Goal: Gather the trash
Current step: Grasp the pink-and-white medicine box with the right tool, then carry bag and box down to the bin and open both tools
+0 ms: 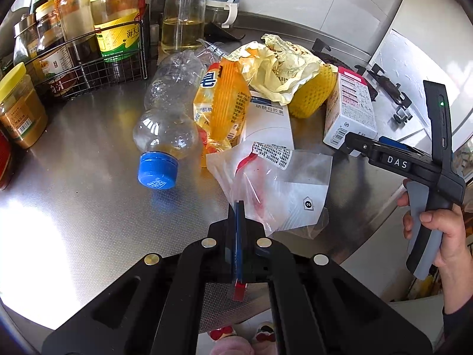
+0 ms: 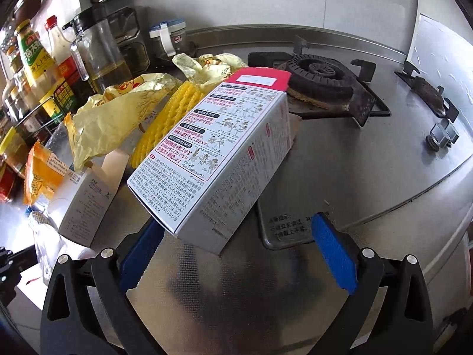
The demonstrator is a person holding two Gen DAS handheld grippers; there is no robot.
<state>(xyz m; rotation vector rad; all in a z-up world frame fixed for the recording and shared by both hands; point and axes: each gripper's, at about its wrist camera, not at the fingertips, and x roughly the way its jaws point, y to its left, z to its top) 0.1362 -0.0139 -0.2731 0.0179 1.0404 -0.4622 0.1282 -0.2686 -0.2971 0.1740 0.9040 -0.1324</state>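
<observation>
In the left wrist view, the left gripper (image 1: 240,207) has its jaws closed together on the near edge of a clear plastic bag (image 1: 275,183) with a red seal strip and a printed label; the bag lies on the steel surface (image 1: 88,207) in front of the rest of the litter. Behind it, still on the surface, lie an empty plastic bottle (image 1: 165,124) with a blue cap, an orange wrapper (image 1: 220,106), a white carton (image 1: 269,121), a crumpled yellow bag (image 1: 278,71), a yellow foam net (image 1: 313,91) and a pink-and-white box (image 1: 351,109). The right gripper (image 1: 354,145) reaches toward that box, with a hand (image 1: 437,230) on its handle. No bin or collecting bag shows, so nothing can be counted as collected yet.

In the right wrist view, the right gripper (image 2: 236,251) has its jaws spread wide, one blue pad on each side of the pink-and-white box (image 2: 218,153). The left pad is at or just under the box's near corner; the right pad stands well clear, so the box is not gripped. The box sits tilted, leaning toward the gas burner (image 2: 319,74). The yellow bag, foam net, white carton and orange wrapper lie to its left.

By my judgement the task is at an early stage: one piece is pinched, one is being approached, and the whole pile remains to be moved.
</observation>
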